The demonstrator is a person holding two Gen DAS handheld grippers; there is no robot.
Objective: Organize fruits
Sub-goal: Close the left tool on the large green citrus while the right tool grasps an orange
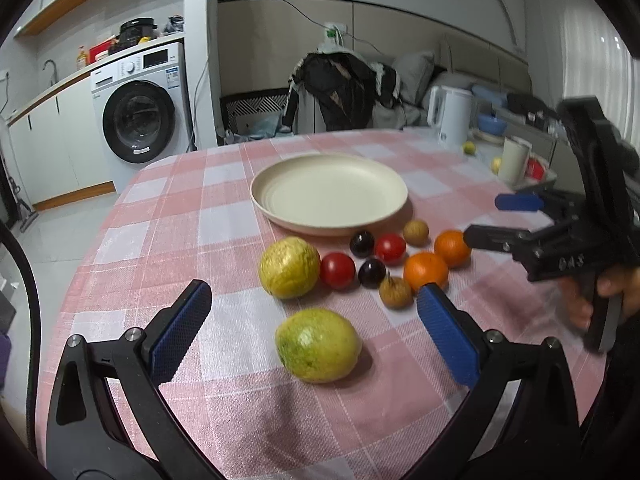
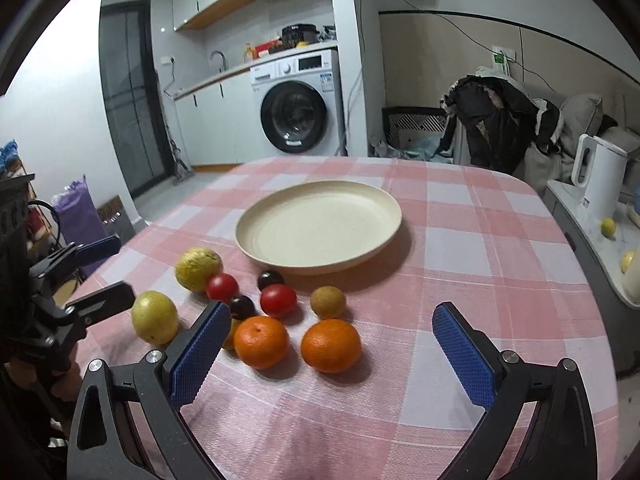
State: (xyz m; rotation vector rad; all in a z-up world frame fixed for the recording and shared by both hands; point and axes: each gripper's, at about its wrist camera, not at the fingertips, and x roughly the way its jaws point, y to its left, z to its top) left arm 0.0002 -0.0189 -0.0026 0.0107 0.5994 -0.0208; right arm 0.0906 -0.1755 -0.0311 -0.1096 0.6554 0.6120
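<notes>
A cream plate sits bare on a table with a pink checked cloth. The fruit lies in a loose cluster on the cloth just in front of the plate: two yellow-green guavas, two oranges, two red tomatoes, two dark plums and two small brown fruits. The left gripper hangs with its blue pads spread wide on either side of the nearer guava, touching nothing. The right gripper is likewise spread wide and holding nothing, above the oranges
</notes>
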